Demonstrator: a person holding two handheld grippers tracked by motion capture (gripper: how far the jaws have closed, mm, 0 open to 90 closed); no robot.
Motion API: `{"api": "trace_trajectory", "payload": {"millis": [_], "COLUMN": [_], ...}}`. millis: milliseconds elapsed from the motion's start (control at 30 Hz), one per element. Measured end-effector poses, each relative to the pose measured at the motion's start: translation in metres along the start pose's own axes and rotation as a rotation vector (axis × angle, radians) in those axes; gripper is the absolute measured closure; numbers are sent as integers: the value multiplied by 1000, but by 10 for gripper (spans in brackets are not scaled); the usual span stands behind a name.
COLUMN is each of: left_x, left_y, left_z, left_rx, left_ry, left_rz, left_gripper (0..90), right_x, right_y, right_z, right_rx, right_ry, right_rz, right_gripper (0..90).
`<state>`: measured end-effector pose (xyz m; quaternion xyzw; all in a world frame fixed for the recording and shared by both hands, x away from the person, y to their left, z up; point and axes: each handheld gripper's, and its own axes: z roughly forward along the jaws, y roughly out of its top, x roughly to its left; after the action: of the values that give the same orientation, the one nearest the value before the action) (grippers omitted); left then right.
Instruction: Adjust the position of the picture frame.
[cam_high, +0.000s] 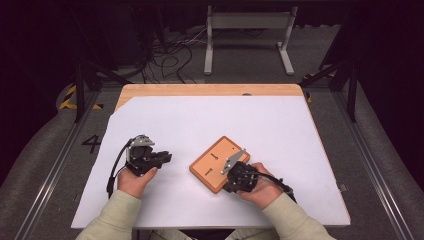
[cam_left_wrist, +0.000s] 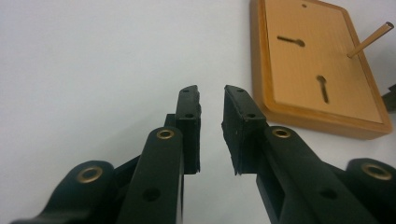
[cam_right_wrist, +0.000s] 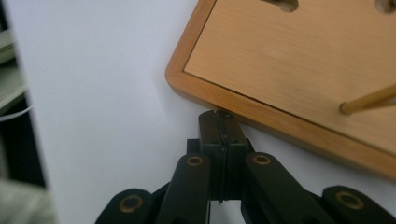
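— Where is the wooden board?

— Flat on the white sheet that covers the counter, right of centre and turned at an angle. It has a raised rim, two keyhole-shaped slots and a thin wooden peg leaning up from it.

— And the right gripper?

— Its fingers are pressed together with nothing between them, the tips just at the board's near rim. The right hand holds it beside the board.

— The left gripper?

— Well apart from the board, over bare sheet. Its fingers stand slightly spread, empty, pointing toward the board.
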<state>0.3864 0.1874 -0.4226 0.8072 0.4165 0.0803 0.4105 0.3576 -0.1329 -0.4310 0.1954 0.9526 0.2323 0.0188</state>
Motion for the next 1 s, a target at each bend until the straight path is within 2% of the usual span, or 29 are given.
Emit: {"api": "trace_trajectory", "payload": {"millis": [100,200,233,300,367,467,533,633,800,833,933,1000], "left_x": [7,10,9,10,10,9,8,6,3,3,0,0], "left_y": [-4,-7,-9,-12,-14,-18,-21,-26,-35,-36,-41,-42], "left_z": [-5,-9,-11,-14,-17,-23,-27,-32,-39,-41,-45,-47], "left_rx": [-11,-40,-53,-76,-95,-123,-138,-150,-168,-177,-191,-192], "left_ry": [9,4,-9,-2,6,27,43,54,80,89,96,99], "left_rz": [-18,-10,1,33,40,45,48,38,70,88,97,95], "left_gripper": [754,731,703,664,642,615,603,594,589,587,578,575], "right_x": [-3,-5,-5,-8,-14,-25,-38,-55,-88,-95,-116,-122], "right_y": [11,18,19,20,22,28,35,48,71,75,85,87], "right_z": [9,6,-1,-17,-35,-50,-56,-54,-39,-36,-22,-17], "right_rx": [-19,2,-4,-29,-66,-104,-130,-147,-118,-111,-92,-79], "right_ry": [-31,-17,-4,-4,-8,-46,-76,-104,-143,-153,-178,-184], "right_rz": [11,-28,-26,-34,-24,-12,2,21,72,86,128,136], "right_gripper": [900,900,900,900,900,900,900,900,900,900,900,900]}}
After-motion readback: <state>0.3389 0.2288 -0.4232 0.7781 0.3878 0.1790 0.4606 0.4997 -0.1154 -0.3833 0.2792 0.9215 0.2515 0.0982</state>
